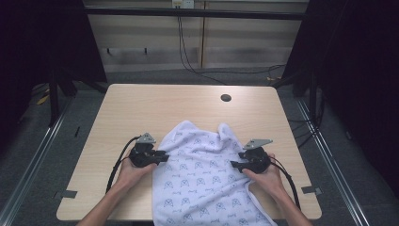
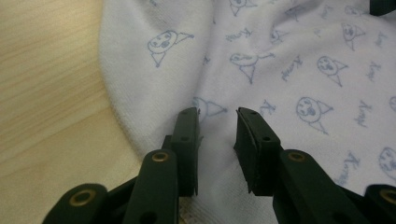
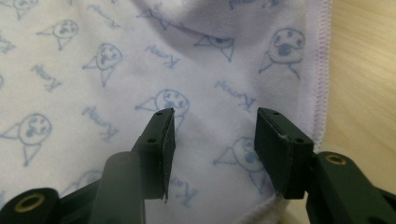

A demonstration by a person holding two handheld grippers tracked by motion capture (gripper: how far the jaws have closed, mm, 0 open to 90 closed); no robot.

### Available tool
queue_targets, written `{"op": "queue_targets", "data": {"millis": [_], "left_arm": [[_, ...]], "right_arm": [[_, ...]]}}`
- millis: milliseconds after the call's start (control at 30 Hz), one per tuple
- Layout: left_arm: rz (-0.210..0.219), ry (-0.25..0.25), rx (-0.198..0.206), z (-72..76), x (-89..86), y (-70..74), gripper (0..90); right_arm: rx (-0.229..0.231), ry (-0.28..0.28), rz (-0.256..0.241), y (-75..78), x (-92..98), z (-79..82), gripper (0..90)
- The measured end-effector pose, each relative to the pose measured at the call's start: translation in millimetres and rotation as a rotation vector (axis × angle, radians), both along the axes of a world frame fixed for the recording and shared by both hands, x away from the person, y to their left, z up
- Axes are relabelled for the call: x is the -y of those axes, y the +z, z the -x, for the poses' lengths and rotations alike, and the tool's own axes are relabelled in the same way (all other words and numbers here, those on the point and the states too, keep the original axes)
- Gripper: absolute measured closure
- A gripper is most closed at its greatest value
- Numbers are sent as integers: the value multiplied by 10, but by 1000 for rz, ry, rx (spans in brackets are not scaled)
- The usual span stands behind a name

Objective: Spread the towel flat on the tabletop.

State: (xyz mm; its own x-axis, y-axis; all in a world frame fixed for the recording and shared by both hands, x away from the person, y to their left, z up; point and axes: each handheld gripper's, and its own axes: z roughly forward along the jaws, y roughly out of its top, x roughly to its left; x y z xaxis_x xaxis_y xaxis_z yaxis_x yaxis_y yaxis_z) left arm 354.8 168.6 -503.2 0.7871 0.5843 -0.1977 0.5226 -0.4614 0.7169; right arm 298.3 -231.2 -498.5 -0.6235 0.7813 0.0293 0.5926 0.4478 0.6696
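Item: white printed cloth, patterned with small blue faces and script; it lies rumpled on the near half of my table, its near end hanging over the near edge, its far end bunched into two humps.

Left tongs: my left gripper sits at the cloth's left border. In the left gripper view my jaws stand narrowly apart over the fabric, just inside the rounded edge, with nothing pinched between them.

Right tongs: my right gripper sits at the cloth's right side. In the right gripper view my jaws gape wider, straddling fabric just inside the stitched hem; nothing is held.

Work in hand: as I judge it, taking both side edges to spread or fold the cloth.

Risk, left: the gap is small and lies over flat fabric; if I close without dipping to the edge, I expect the pads to slide off the surface and catch nothing.

Risk, right: closing this far in may gather a fold of cloth instead of the hem, leaving a crease.

Risk, both: uneven grips would pull the cloth askew; the overhanging end could drag it off the table.
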Motion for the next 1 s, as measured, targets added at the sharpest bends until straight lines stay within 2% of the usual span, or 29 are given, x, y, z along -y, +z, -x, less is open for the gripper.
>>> {"op": "queue_targets", "data": {"millis": [67,167,233,267,333,433,500,567,600,633,667,700,767,833,867,900,967,1000], "left_arm": [[-7,4,22,5,26,-6,690],[3,-6,30,34,87,-16,653],[6,-48,17,78,132,-11,647],[7,-63,11,108,153,-8,656],[3,-94,4,182,185,0,683],[-27,-164,-16,402,225,38,754],[-28,-214,-48,585,217,48,841],[-20,-278,-113,767,171,62,881],[-23,-294,-123,850,153,69,886],[-28,-315,-117,907,133,80,880],[-27,-320,-115,936,114,98,853],[29,-308,-111,942,86,124,813],[78,-270,-95,863,50,180,761],[95,-210,-51,693,42,223,757],[108,-175,-43,582,49,228,762],[116,-140,-41,445,72,222,772],[101,-107,-28,278,123,192,763],[110,-93,-47,197,148,167,745]], "right_arm": [[1,-3,32,21,26,42,553],[-9,1,11,28,130,180,773],[-8,3,2,28,189,331,849],[-31,9,-16,36,227,429,867],[-55,15,-35,44,286,575,870],[-94,52,-56,63,341,842,871],[-149,86,-61,92,347,1019,870],[-183,138,-52,118,326,1178,866],[-199,159,-47,131,315,1255,847],[-195,162,-62,126,311,1287,810],[-186,154,-76,129,312,1303,783],[-174,153,-86,137,320,1296,767],[-113,125,-140,194,362,1221,756],[-39,87,-165,286,388,1080,757],[-7,68,-187,332,396,988,762],[11,56,-203,369,395,883,762],[40,32,-186,405,348,651,755],[43,25,-181,400,317,533,728]]}}
